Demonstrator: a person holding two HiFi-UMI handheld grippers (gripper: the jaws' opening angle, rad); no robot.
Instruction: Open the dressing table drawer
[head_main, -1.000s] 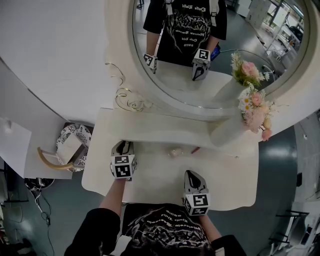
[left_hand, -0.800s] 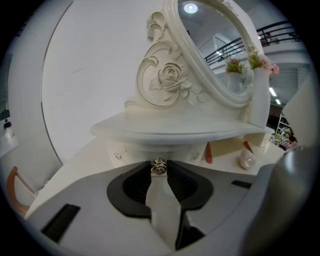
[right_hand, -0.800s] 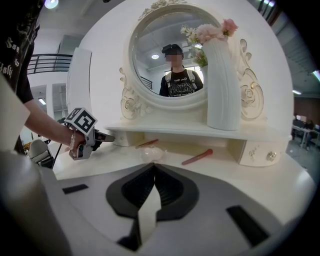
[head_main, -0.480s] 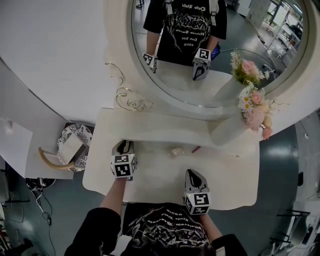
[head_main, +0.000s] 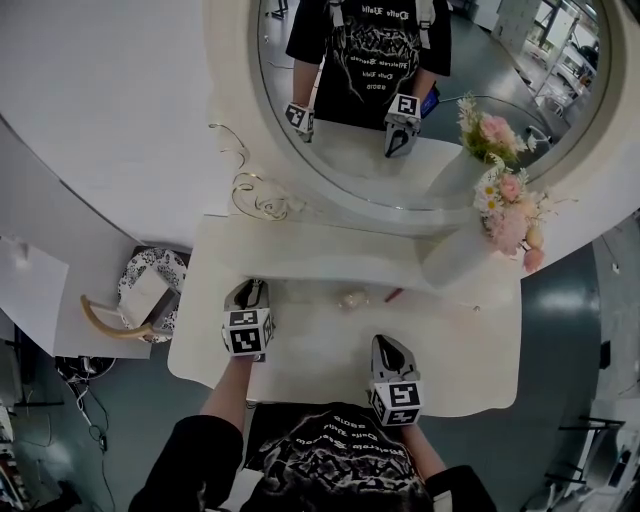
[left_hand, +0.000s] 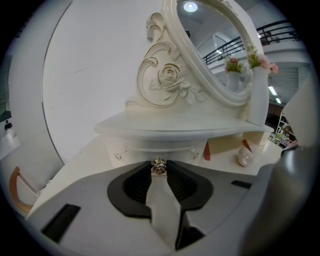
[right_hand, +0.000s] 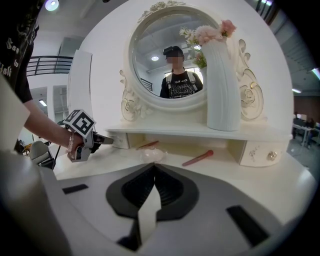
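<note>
Your left gripper has its fingers clamped on the small metal knob of the drawer. They stand only narrowly apart, with the knob filling the gap, at the centre of the left gripper view. The drawer front sits under the shelf, at the left end of the worktop in the head view. Your right gripper has its fingers together on nothing, low in the head view over the worktop's front. Against the earlier frames, both grippers sit in the same spots; only the framing has drifted slightly.
</note>
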